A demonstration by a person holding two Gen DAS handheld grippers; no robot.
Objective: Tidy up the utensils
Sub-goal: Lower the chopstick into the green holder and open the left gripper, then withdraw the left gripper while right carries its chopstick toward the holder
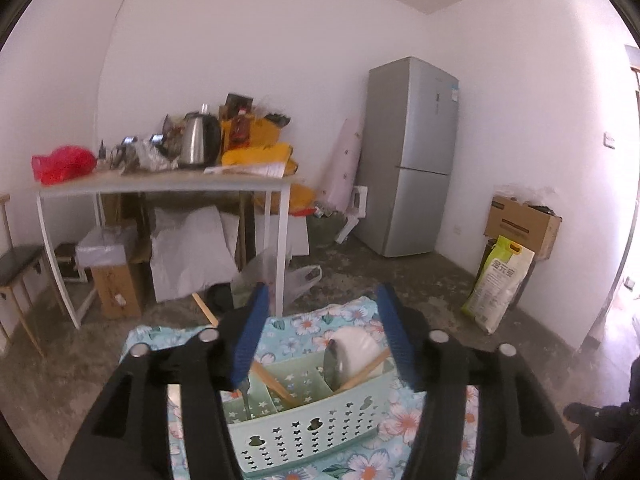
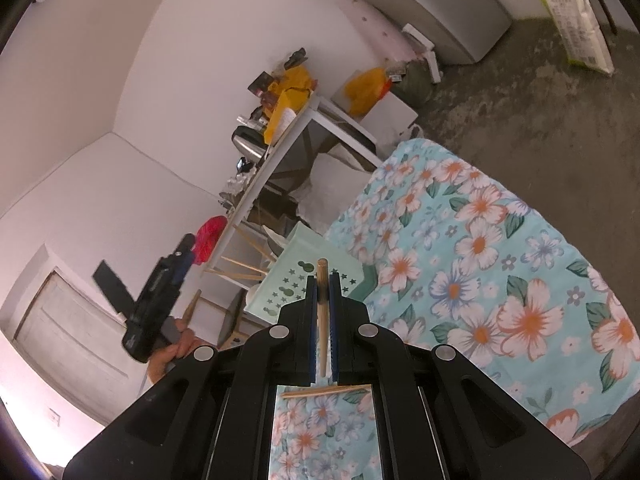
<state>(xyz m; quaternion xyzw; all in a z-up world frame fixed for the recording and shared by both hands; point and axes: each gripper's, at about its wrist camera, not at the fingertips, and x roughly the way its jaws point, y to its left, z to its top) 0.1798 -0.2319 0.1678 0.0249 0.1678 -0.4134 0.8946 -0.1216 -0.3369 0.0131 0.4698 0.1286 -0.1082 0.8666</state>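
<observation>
A pale green utensil caddy (image 1: 304,432) with cut-out holes stands on the floral tablecloth (image 1: 404,412). It holds chopsticks (image 1: 276,384), a metal spoon (image 1: 334,364) and a white bowl or ladle (image 1: 360,346). My left gripper (image 1: 320,300) is open and empty above the caddy, its jaws wide apart. In the right wrist view my right gripper (image 2: 322,280) is shut on a wooden chopstick (image 2: 322,312), held just off the caddy's (image 2: 304,280) near side. More chopsticks (image 2: 248,268) stick out of the caddy there. The left gripper (image 2: 182,258) shows at the left, hand-held.
A white table (image 1: 160,188) with a kettle (image 1: 198,142), red bag and yellow bags stands by the far wall. A grey fridge (image 1: 412,156), a cardboard box (image 1: 520,224) and a rice sack (image 1: 500,284) stand on the right. A loose chopstick (image 2: 324,392) lies on the cloth under the right gripper.
</observation>
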